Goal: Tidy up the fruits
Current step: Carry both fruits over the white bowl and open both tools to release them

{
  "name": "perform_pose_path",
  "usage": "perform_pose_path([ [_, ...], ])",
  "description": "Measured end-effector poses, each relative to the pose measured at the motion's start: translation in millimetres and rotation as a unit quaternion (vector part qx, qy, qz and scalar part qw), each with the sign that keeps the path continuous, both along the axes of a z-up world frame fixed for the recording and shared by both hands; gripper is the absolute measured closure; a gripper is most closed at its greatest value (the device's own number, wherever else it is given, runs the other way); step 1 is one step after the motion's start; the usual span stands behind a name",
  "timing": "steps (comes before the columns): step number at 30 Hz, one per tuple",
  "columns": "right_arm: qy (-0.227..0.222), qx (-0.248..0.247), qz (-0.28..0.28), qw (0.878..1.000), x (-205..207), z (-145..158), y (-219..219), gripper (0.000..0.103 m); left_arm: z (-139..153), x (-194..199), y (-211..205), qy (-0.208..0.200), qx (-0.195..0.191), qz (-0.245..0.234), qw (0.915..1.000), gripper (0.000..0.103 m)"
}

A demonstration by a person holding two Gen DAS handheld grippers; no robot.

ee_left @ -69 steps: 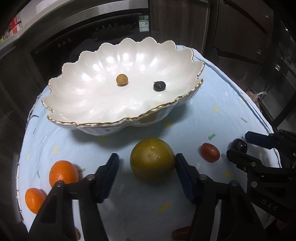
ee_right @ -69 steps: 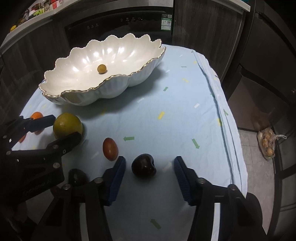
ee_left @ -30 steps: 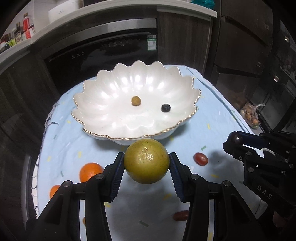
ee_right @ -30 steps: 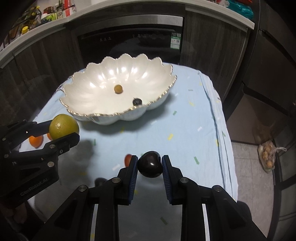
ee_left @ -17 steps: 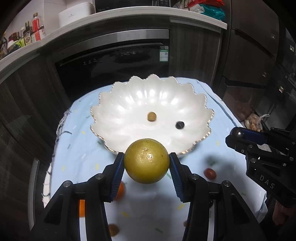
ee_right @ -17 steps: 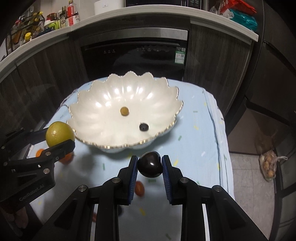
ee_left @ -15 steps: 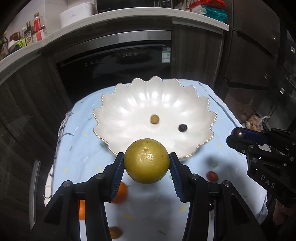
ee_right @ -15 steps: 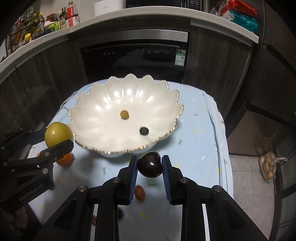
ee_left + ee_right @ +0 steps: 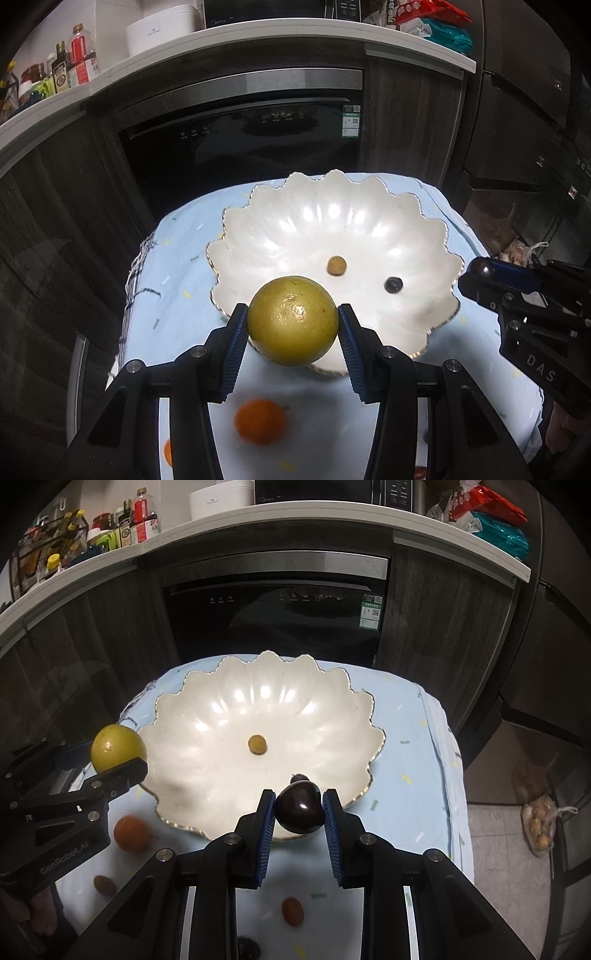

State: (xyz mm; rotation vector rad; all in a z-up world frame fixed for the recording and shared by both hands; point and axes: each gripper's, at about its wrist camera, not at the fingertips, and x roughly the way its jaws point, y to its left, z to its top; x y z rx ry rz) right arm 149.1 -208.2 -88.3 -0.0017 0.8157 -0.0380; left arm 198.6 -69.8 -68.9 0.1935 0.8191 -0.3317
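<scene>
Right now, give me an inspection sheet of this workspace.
Surface: table under a light blue cloth with small coloured flecks.
Job's things: white scalloped bowl holds a small tan fruit and a small dark fruit. Orange, red fruit and brown fruit lie on the cloth.
Grippers: left gripper shut on the yellow-green citrus; right gripper shut on the dark plum. Both are near the bowl's near rim.
Clutter: nothing seen on the table.
Cables: nothing seen.
Surroundings: dark built-in appliance, counter with bottles, bag on floor.
</scene>
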Motion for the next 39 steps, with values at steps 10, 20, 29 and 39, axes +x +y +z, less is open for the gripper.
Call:
perform_pose_path([
  [10, 0.009, 0.007, -0.001, 1.0, 23, -6, 5, 0.075, -4, 29, 4, 0.0, 0.004, 0.005, 1.0, 0.055],
  [20, 0.048, 0.01, 0.003, 0.999, 44, -27, 13, 0.075, -22, 49, 8, 0.017, 0.011, 0.014, 0.9997, 0.055],
  [29, 0.07, 0.021, 0.008, 0.997, 49, -38, 15, 0.075, -28, 54, 8, 0.027, 0.014, 0.021, 0.9993, 0.055],
  [39, 0.075, 0.026, -0.003, 0.997, 48, -38, 12, 0.047, -14, 50, 12, -0.001, 0.009, 0.037, 0.9993, 0.03],
])
